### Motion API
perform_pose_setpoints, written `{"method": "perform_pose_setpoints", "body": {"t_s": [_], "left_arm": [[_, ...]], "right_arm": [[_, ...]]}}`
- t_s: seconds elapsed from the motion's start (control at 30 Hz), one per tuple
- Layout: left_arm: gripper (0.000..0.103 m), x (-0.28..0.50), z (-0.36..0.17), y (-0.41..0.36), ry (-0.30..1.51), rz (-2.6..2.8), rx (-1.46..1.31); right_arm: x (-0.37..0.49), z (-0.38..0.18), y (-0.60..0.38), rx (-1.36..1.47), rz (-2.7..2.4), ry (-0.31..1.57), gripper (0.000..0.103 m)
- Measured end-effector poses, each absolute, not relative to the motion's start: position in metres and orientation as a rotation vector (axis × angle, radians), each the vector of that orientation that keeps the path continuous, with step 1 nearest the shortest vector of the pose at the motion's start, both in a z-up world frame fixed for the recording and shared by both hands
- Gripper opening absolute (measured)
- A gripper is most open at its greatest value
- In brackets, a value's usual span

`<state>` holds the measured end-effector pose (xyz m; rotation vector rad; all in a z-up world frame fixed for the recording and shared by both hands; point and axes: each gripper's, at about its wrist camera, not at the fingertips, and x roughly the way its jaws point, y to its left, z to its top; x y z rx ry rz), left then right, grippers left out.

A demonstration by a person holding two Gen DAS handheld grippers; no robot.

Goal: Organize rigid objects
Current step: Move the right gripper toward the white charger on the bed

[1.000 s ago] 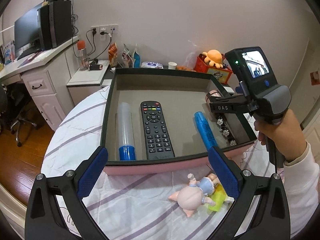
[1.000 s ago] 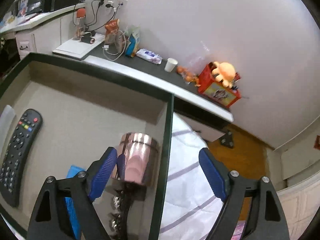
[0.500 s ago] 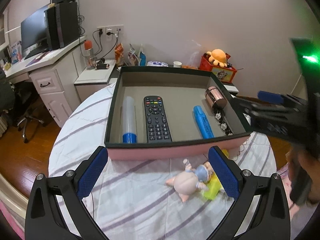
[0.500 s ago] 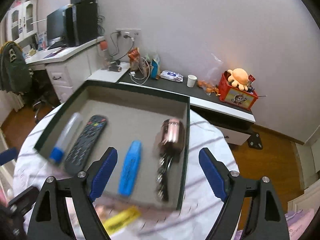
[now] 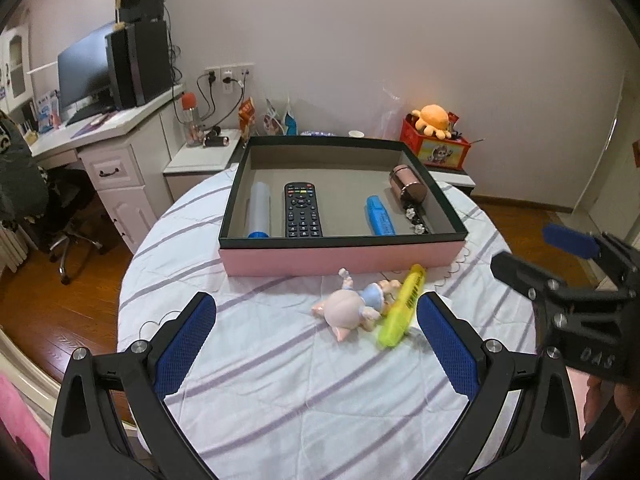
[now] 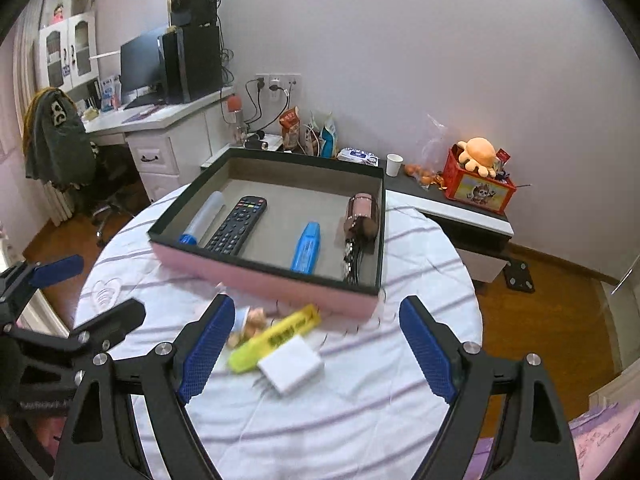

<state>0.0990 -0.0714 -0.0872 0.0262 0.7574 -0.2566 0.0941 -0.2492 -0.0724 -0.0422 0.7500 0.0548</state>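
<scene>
Box [image 5: 340, 258], pink sides and dark rim, sits on the far half of the round tabletop [image 5: 280, 400], which has a striped white cloth. Inside, left to right in the left wrist view: clear tube with blue cap [image 5: 259, 210], black remote [image 5: 302, 210], blue marker [image 5: 379, 221], shiny copper can [image 5: 407, 186] lying against the right wall, and a dark beaded strip [image 5: 416, 220] just in front of the can. All lie roughly parallel and apart from one another, except that the strip touches the can.

Outside the box, near its front wall: pig figurine [image 5: 352, 308] on its side, touching a yellow highlighter [image 5: 400, 308] lying at an angle beside it. In the right wrist view, a white block [image 6: 291, 364] lies on the cloth just in front of the highlighter's near end and seems to touch it.

Left hand-held gripper [image 5: 316, 344] jaws wide, nothing between them, above the cloth in front of the figurine. Right hand-held gripper [image 6: 316, 350] jaws also wide, nothing gripped, hovering over the highlighter and block; view slightly blurred.

Background: desk with monitor [image 6: 140, 68], side table with snacks, red bin with orange plush [image 6: 480, 156].
</scene>
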Motion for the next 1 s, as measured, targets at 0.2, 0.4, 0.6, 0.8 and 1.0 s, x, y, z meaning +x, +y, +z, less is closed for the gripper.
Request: {"method": "perform_pose_setpoints", "body": {"t_s": [0.2, 0.4, 0.6, 0.8, 1.0], "left_arm": [[0.102, 0.079, -0.073, -0.075, 0.713, -0.234, 0.053], [0.102, 0.072, -0.077, -0.071, 0.722, -0.202, 0.073], [0.102, 0.076, -0.095, -0.069, 0.764, -0.182, 0.093], [0.102, 0.086, -0.116, -0.072, 0.801, -0.175, 0.122], [0.102, 0.097, -0.132, -0.068, 0.836, -0.181, 0.126]], "right_arm": [[0.065, -0.069, -0.255, -0.014, 0.059, 0.733, 0.086], [0.050, -0.074, -0.265, 0.016, 0.049, 0.732, 0.086], [0.046, -0.096, -0.271, 0.060, 0.040, 0.768, 0.086], [0.061, -0.133, -0.265, 0.123, 0.039, 0.832, 0.086], [0.089, -0.168, -0.252, 0.187, 0.000, 0.876, 0.086]]}}
